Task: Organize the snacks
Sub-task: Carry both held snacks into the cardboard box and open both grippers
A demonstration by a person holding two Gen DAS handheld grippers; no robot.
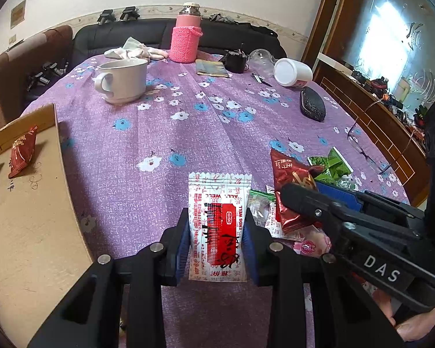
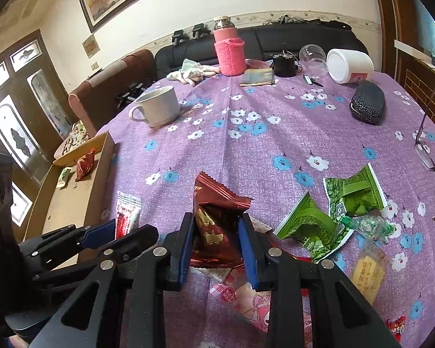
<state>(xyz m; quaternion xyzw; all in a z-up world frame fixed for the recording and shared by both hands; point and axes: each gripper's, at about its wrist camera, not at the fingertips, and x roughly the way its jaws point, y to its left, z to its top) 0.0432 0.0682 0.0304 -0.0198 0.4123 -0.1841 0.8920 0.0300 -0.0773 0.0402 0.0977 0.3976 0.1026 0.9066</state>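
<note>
Here, two black handheld grippers with blue pads work over a round table under a purple flowered cloth (image 2: 246,150). The left gripper (image 1: 219,232) has its fingers drawn in snugly on one white-and-red snack packet (image 1: 217,226), pads pressing both its sides. The right gripper (image 2: 217,229), at the left one's three o'clock, is likewise clamped on one dark red snack bag (image 2: 214,220).

At the right gripper's two o'clock lie two green packets (image 2: 353,194), one just beside the other, with a few more wrappers, too jumbled to count, around and beneath the pads. At its nine o'clock sits one cardboard box (image 2: 72,200) holding two snacks: a red one (image 2: 84,165) and a green one beside it.

Toward twelve o'clock stand one white mug (image 2: 158,107) and one pink flask (image 2: 228,49), with one white jar (image 2: 351,65) on its side and one dark glasses case (image 2: 368,105). One pair of spectacles (image 2: 429,150) lies at three o'clock.
</note>
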